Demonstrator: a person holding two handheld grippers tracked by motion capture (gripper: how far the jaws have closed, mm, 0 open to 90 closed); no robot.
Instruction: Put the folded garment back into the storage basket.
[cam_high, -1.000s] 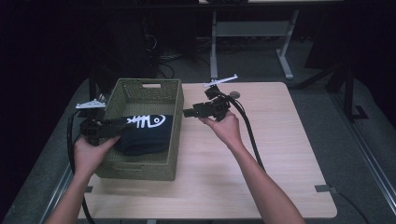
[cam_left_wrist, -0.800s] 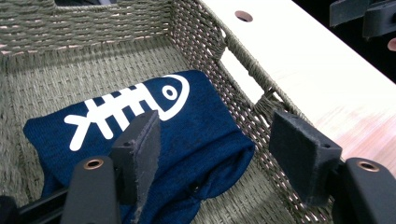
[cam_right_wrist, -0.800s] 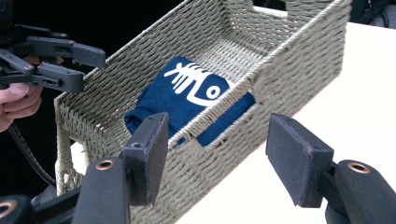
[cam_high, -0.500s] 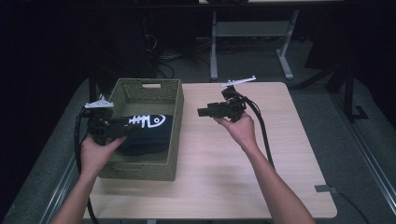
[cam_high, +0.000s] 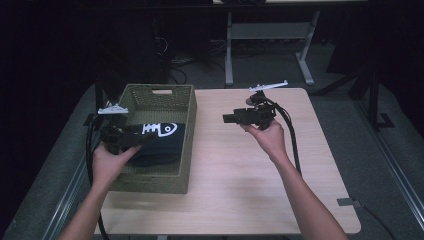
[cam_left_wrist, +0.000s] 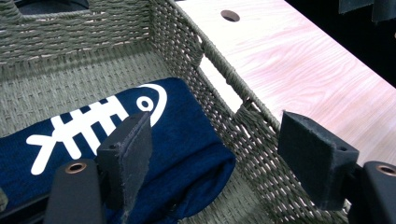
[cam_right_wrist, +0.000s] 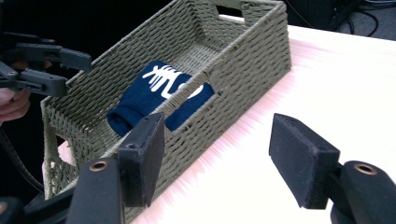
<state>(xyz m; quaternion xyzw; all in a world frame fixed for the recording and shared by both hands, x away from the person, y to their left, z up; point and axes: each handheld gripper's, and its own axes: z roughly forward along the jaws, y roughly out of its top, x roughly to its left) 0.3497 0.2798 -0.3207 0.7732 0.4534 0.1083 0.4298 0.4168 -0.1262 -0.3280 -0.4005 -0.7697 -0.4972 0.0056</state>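
With folded navy cloth lying flat inside woven basket, keep left gripper and right gripper spread, empty, withdrawing clear of basket rim without snagging weave.

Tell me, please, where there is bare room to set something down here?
The table is bare right of the basket to its far edge, under the right gripper. Inside the basket, the far end beyond the folded cloth is free. It is crowded at the cloth, where the left gripper hovers.
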